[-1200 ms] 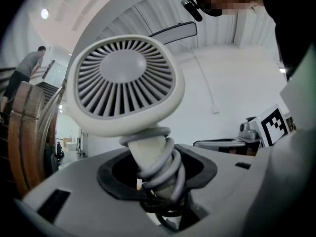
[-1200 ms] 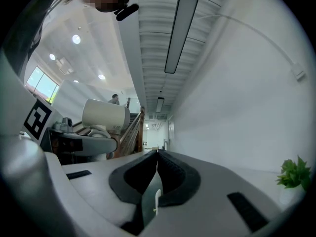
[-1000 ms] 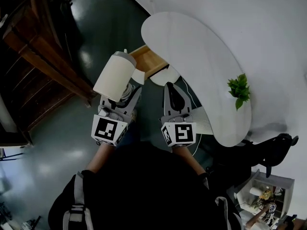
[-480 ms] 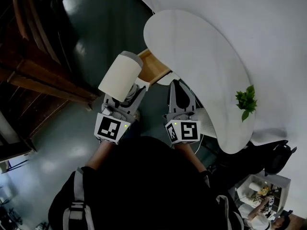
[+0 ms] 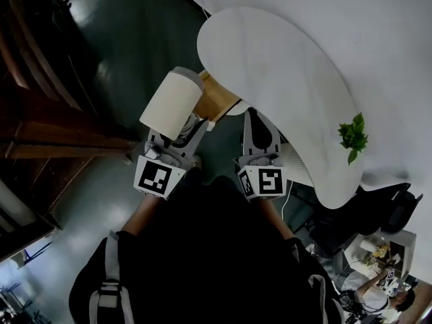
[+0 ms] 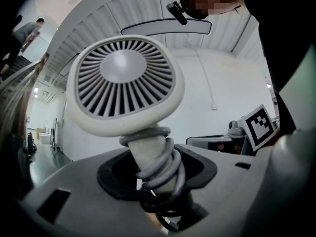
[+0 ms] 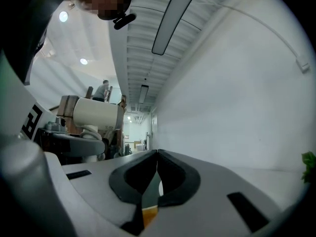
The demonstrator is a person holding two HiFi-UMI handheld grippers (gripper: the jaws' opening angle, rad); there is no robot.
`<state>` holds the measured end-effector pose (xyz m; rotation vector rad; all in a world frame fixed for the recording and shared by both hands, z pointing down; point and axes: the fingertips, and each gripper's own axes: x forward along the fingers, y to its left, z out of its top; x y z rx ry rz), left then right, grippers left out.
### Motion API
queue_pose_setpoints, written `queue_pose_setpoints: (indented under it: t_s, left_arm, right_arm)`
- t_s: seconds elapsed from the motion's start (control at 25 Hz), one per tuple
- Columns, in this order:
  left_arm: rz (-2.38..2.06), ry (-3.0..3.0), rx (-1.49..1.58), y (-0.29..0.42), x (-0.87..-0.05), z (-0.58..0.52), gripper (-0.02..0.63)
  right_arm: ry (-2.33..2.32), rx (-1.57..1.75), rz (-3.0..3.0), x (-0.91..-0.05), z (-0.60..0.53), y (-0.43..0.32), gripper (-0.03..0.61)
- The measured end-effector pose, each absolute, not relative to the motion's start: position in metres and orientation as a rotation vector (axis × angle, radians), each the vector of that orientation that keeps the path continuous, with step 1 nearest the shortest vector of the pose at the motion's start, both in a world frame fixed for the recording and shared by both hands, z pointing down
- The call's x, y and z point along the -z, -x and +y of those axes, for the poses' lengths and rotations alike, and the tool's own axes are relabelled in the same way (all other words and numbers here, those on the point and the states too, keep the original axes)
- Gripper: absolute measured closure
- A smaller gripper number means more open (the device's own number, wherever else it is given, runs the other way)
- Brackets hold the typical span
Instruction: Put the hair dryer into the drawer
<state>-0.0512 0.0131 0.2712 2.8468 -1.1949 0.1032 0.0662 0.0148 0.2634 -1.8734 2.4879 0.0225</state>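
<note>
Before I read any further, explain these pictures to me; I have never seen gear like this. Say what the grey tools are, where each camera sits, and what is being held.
There is no robot here. A person holds a two-jaw gripper in each hand, and the cubes with square markers are part of those grippers. The head view comes from a camera on the person's head, looking steeply down. The other two views come from cameras riding on the grippers, each looking along its own jaws. The left gripper is clamped on the handle of a cream hair dryer, with the grey cord wound round that handle. The right gripper is shut and holds nothing. Ahead is a white table with a small green plant on it. A wooden drawer stands open under its edge.
</note>
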Motion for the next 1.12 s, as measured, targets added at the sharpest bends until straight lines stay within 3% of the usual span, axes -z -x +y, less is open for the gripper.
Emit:
queue_pose_setpoints:
  t_s: [0.32,1.12]
  left_arm:
    - [-1.142,-2.824,-0.065,0.055,-0.284,-0.010,0.408]
    - [-1.079,-2.639,-0.397,0.039,-0.389,-0.084,0.408]
  right_arm:
    - [1.859,-0.032,2.531,-0.274,0.000,-0.050,0.555]
    - [1.711,0.184,2.893,-0.377,-0.078,-0.036,0.555]
